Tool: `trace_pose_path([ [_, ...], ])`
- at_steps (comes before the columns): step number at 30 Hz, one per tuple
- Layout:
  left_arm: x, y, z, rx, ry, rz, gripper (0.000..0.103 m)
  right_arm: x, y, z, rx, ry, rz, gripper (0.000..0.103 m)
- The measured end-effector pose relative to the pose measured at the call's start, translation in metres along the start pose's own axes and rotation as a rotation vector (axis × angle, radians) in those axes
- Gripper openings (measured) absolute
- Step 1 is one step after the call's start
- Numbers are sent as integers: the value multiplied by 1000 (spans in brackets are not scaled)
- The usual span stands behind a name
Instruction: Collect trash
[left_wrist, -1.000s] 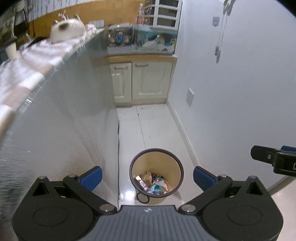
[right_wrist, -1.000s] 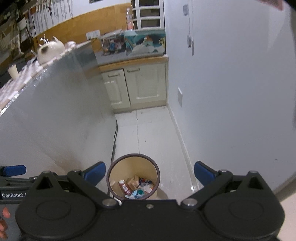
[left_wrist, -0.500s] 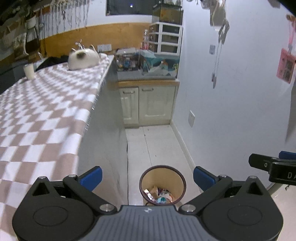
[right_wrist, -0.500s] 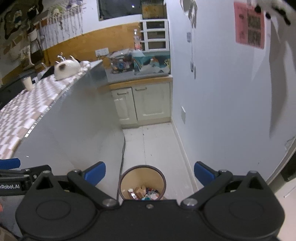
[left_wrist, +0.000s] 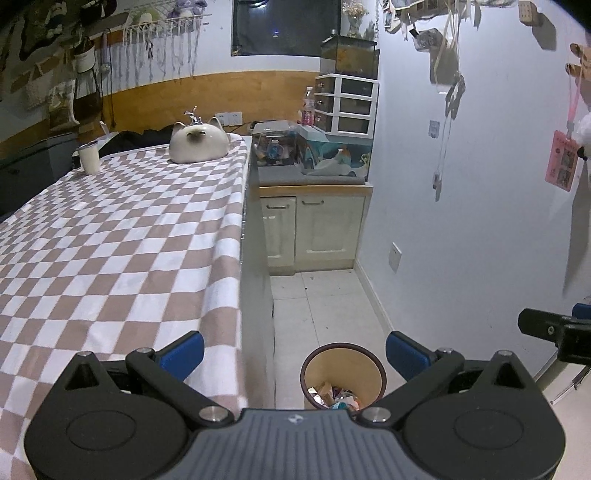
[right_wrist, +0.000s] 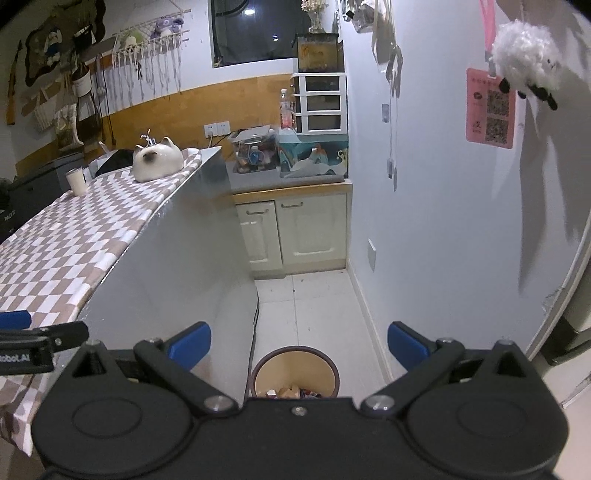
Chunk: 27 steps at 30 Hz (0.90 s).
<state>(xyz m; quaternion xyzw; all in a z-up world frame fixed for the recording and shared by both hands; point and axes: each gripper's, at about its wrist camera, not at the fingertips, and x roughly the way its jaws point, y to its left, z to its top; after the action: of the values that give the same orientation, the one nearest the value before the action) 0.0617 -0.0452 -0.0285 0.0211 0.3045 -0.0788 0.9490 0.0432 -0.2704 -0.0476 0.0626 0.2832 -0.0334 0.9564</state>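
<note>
A round beige trash bin (left_wrist: 342, 373) with a dark rim stands on the floor beside the counter, with mixed trash inside; it also shows in the right wrist view (right_wrist: 295, 374). My left gripper (left_wrist: 293, 350) is open and empty, high above the bin and the counter edge. My right gripper (right_wrist: 298, 341) is open and empty, also above the bin. The right gripper's finger (left_wrist: 550, 328) shows at the left view's right edge.
A counter with a brown-white checked cloth (left_wrist: 122, 236) fills the left; a cat-shaped ceramic pot (left_wrist: 197, 144) and a white cup (left_wrist: 88, 157) stand at its far end. Cream cabinets (left_wrist: 314, 229) close the aisle. A white wall (left_wrist: 461, 221) runs on the right.
Both grippers have risen: the bin has dropped lower and smaller in both views, and the checked counter top has come into view. Both stay open and empty.
</note>
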Motion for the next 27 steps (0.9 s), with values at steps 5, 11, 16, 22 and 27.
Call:
trace_pose_path([
  [5,-13,11,-5,-4,-2,4,103,-9,8,-5,-2,6,-10,103],
  [11,-25,18,-10,-1,-13,1,103,-20,17,-11,-12,13,-14,103],
  [16,-32,22,-15,-8,-15,-6,103,-31,21,-14,-15,8,-6,103],
  [22,-35,25,-20,-26,12,-8,103,-38,28,-18,-36,14,-7,103],
  [27,-36,28,-22,-35,34,-9,103,-41,32,-21,-41,20,-4,103],
])
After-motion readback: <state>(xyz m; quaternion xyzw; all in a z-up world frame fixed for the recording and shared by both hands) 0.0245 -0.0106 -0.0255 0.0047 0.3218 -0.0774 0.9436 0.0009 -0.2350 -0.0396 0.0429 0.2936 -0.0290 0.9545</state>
